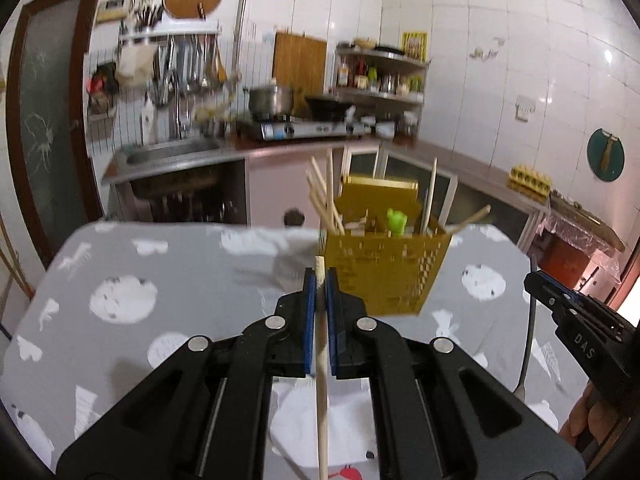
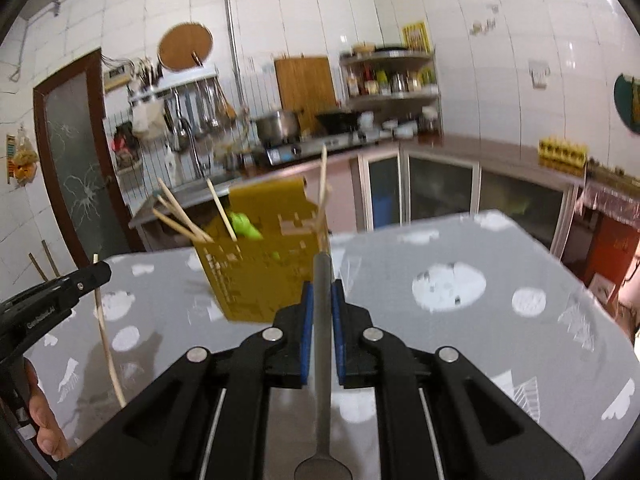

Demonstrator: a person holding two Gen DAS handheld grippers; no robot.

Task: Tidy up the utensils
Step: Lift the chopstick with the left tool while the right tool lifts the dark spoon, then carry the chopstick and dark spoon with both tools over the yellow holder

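Two tools are at work above the grey patterned tabletop (image 1: 168,264). Left hand-held gripper (image 1: 320,280) is clamped on a wooden chopstick (image 1: 321,392), whose tip pokes up just past the blue pads. Right hand-held gripper (image 2: 322,292) is clamped on the grey handle of a metal spoon (image 2: 322,360), bowl end hanging toward the camera. Ahead of both, on the tabletop, stands a yellow perforated utensil holder (image 1: 384,276) with several chopsticks and something green inside.
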